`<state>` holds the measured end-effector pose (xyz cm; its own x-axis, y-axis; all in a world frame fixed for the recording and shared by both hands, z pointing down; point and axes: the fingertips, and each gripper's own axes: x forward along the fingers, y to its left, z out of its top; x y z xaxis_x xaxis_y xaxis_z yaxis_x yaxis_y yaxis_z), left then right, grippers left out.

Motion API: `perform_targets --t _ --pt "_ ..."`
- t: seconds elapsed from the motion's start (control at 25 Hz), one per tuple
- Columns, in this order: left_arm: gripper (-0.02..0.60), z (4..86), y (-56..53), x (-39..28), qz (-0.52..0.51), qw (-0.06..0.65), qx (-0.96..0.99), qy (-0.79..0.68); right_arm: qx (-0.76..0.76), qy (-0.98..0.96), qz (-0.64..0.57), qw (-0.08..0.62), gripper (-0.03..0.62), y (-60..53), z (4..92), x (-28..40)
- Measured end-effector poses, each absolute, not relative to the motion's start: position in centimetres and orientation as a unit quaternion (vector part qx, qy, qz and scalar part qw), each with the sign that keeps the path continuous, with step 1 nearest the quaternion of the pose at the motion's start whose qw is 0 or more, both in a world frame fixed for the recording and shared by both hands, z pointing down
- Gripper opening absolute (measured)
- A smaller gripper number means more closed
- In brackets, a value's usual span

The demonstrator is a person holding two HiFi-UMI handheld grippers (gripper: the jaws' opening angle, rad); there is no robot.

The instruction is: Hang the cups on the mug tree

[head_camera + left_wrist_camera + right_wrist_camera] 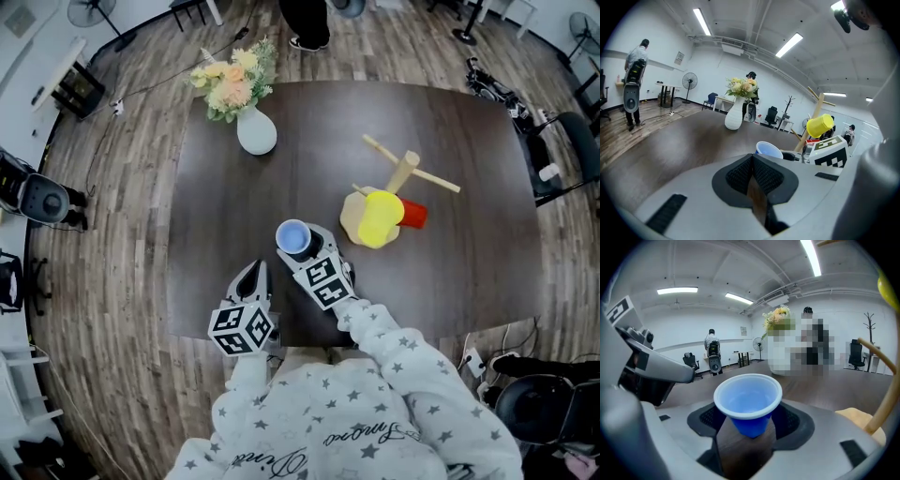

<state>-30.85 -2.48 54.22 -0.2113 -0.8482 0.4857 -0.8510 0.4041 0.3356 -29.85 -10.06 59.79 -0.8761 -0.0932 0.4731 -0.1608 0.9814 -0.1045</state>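
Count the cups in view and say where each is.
3. Blue cup between the right gripper's jaws; yellow cup hanging on the mug tree; red cup beside it, partly hidden.

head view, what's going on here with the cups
A person works a gripper in each hand at a table. The right gripper has a blue cup upright between its jaws; whether they press on it is unclear. The left gripper is shut and empty. A yellow cup already hangs on the mug tree, a red cup beside it.
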Motion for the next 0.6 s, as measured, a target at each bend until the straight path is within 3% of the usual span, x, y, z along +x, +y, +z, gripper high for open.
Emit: perform_targets --t 0.6 --pt "0.025 51.7 -5.4 -27.9 0.022 0.288 0.684 -0.670 0.219 -0.949 0.082 0.209 0.304 -11.2 56.1 -22.4"
